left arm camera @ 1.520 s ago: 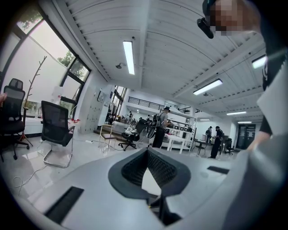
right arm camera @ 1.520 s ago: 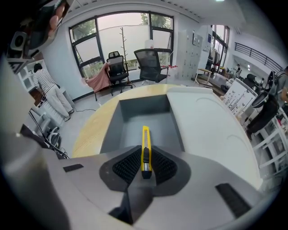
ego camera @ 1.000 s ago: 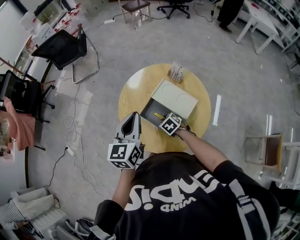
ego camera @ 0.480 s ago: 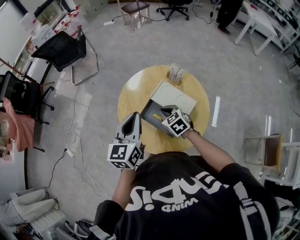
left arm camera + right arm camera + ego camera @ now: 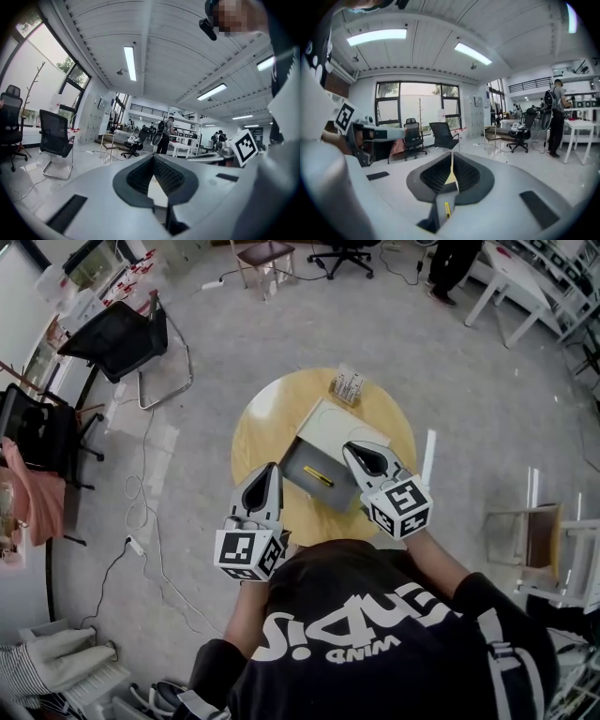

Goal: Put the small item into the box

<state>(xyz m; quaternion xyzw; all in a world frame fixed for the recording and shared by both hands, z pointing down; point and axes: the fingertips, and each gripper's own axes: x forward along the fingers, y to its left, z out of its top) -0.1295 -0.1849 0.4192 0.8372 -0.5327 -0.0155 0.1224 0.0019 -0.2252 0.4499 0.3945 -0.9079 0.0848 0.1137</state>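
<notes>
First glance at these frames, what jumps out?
A round yellow table stands alone in the middle of the grey floor. On it is an open box with a small yellow item lying inside. The left gripper and right gripper hover at the table's near side, jaws together, holding nothing.

Black, white-lettered T-shirt (image 5: 375, 681); grey left hand-held gripper (image 5: 270, 469) and right hand-held gripper (image 5: 350, 447), seemingly plastic, with black-and-white marker cubes (image 5: 248, 554).
</notes>
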